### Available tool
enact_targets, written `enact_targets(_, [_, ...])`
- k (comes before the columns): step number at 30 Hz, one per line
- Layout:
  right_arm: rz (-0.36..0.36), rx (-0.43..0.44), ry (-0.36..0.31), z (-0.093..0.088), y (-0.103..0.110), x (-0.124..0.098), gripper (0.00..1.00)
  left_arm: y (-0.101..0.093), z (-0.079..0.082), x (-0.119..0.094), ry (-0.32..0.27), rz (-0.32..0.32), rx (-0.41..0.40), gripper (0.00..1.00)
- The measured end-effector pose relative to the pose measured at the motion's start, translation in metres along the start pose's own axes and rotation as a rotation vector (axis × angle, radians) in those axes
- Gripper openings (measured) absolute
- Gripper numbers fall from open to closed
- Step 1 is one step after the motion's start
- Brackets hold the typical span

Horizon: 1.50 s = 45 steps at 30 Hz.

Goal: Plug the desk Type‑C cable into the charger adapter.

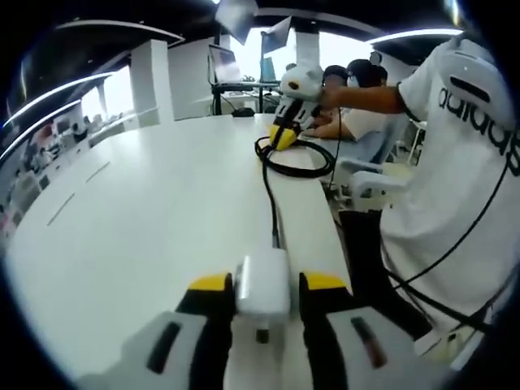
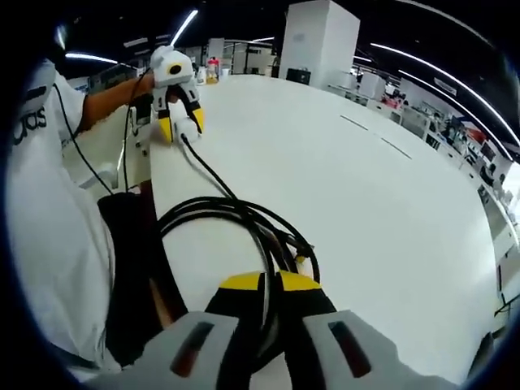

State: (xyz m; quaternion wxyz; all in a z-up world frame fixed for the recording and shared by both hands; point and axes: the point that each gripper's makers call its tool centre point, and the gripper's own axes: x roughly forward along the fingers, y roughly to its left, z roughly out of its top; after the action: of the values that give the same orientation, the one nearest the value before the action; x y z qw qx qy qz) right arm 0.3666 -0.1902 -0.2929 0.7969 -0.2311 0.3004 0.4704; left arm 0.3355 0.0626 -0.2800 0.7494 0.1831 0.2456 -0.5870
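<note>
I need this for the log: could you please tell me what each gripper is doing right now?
Left gripper: closed on the white charger adapter, cable plugged in.
Right gripper: closed on the coiled black cable.

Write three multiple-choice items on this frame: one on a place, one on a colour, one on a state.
1. Where does the white block-shaped charger adapter sit?
A. between the left gripper's jaws
B. on the floor
C. on a chair

2. What colour are the jaw tips?
A. red
B. yellow
C. blue

3. What is the right gripper doing?
A. hanging open in the air
B. holding a cup
C. shut on the coiled black cable

Answers: 1 A, the adapter fills the gap between them. 2 B, yellow shows on both grippers. 3 C, cable strands run between its closed tips.
</note>
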Motion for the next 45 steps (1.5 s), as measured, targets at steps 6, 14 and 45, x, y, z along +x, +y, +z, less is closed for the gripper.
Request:
enact_targets(6, [0.001, 0.008, 0.016, -0.003, 0.000, -0.001, 0.02, 0.000, 0.000, 0.000, -0.006, 0.001, -0.013, 0.27])
enact_targets(14, [0.011, 0.024, 0.022, -0.001, 0.004, -0.001, 0.02, -0.001, 0.000, 0.001, -0.006, -0.002, -0.008, 0.27])
enact_targets(45, [-0.032, 0.021, 0.003, 0.013, -0.022, 0.010, 0.02, 0.037, 0.002, 0.000, -0.002, 0.054, -0.030, 0.26])
